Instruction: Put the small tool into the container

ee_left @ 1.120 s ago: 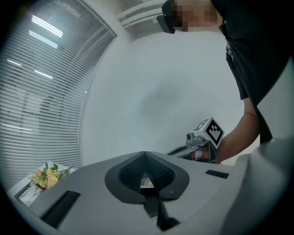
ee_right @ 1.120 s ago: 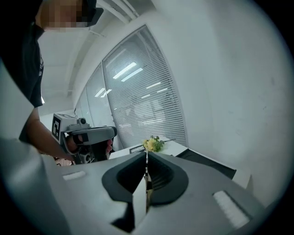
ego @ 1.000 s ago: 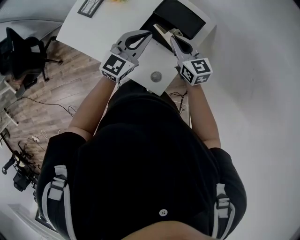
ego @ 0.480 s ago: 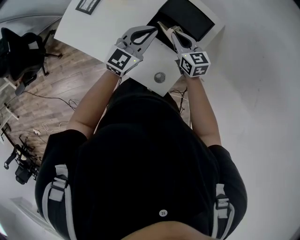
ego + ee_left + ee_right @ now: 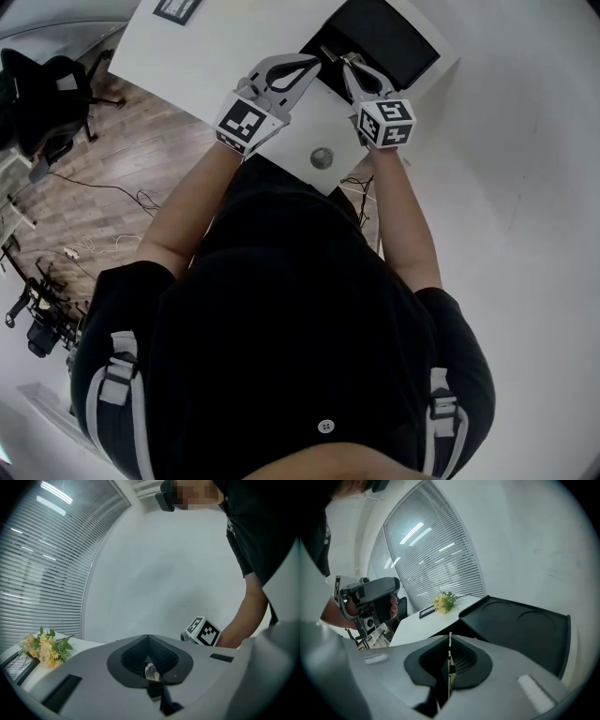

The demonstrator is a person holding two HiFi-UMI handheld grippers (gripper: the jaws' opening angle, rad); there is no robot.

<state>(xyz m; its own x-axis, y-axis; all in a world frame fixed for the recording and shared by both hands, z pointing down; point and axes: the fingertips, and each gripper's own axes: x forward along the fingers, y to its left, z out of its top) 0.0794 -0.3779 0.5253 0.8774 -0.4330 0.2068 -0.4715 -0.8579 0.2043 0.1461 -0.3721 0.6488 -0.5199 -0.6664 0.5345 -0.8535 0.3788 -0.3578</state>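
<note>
The black container [image 5: 386,37] lies open at the far end of the white table [image 5: 225,56]; in the right gripper view the container [image 5: 520,625] shows two round recesses. My right gripper [image 5: 345,58] is at the container's near edge, shut on a thin flat tool [image 5: 450,660] that stands edge-on between the jaws and sticks out past their tips. My left gripper [image 5: 314,62] is close beside it on the left, over the table, with its jaws closed together. A small silvery bit [image 5: 150,671] shows deep between the left jaws; I cannot tell what it is.
A round grey grommet [image 5: 322,157] sits in the table near its front edge. A picture frame [image 5: 178,9] and yellow flowers [image 5: 444,602] lie at the table's far left. Office chairs [image 5: 42,94] and cables are on the wooden floor to the left.
Both grippers have moved forward across the table toward the black container, the right one carrying the thin tool to its near edge.
</note>
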